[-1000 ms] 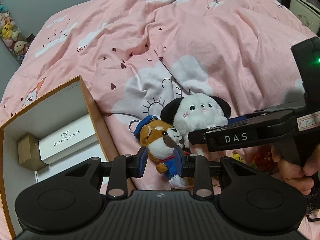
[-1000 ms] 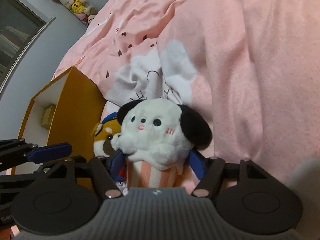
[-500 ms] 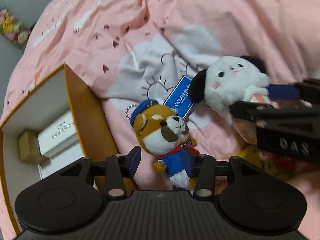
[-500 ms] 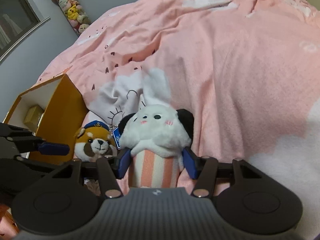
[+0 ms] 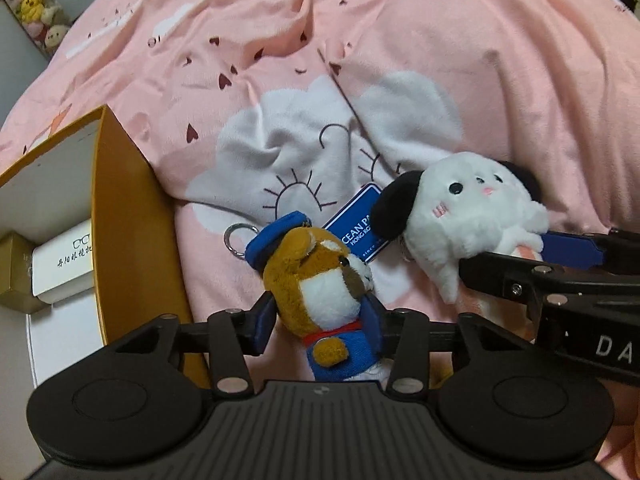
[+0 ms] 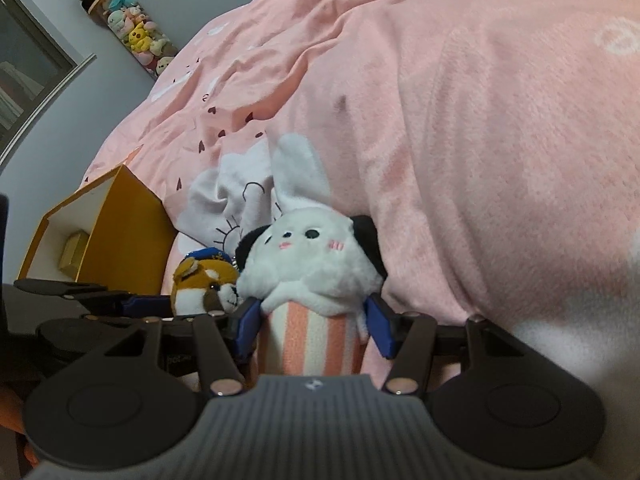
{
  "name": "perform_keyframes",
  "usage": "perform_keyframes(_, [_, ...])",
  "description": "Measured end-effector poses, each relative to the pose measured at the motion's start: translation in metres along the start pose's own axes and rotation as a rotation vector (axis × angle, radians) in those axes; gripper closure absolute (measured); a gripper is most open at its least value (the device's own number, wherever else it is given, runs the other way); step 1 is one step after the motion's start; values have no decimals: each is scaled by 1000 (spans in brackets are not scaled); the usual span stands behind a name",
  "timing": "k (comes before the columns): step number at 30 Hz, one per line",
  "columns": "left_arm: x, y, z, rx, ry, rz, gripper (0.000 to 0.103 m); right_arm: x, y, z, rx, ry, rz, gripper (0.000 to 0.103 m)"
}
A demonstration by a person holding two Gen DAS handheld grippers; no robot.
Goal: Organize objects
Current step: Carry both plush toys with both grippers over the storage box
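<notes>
Left wrist view: our left gripper clenched on fox plush at its blue-clad body, near right of orange box. Blue tag lies behind fox on pink duvet. Right wrist view: our right gripper clenched on white dog plush at its striped body, fox touching its left side. White carton and gold carton sit inside box.

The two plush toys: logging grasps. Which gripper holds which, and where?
Left gripper clamps the brown dog plush at its body; right gripper clamps the white plush at its striped body.
</notes>
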State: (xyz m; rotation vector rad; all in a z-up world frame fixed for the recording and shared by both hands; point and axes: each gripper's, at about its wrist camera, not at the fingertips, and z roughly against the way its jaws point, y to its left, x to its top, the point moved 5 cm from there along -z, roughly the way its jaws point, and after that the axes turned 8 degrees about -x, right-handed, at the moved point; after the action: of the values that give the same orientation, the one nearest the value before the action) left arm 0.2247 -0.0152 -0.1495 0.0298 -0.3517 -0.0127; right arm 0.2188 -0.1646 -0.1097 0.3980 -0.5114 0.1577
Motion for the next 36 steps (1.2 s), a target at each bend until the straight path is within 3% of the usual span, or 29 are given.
perform_keyframes(6, [-6, 5, 34, -84, -101, 57, 59, -3, 7, 14, 8, -31, 30, 47])
perform_keyframes(11, [-15, 13, 109, -237, -230, 101, 61, 1, 23, 44, 15, -67, 56, 49])
perform_keyframes(13, [-19, 22, 142, -267, -276, 68, 61, 9, 41, 67, 39, -105, 88, 49])
perform_keyframes(16, [-20, 58, 178, -241, -308, 84, 61, 31, 80, 103, 74, -188, 164, 49])
perform_keyframes(21, [-22, 124, 206, -210, -326, 168, 61, 55, 152, 122, 167, -215, 239, 48])
perform_keyframes(28, [-39, 193, 186, -79, -263, 239, 60, 48, 223, 72, 183, -39, 260, 48])
perform_keyframes(36, [-47, 215, 143, -32, -150, 189, 61, 30, 262, 13, 79, 118, 293, 48])
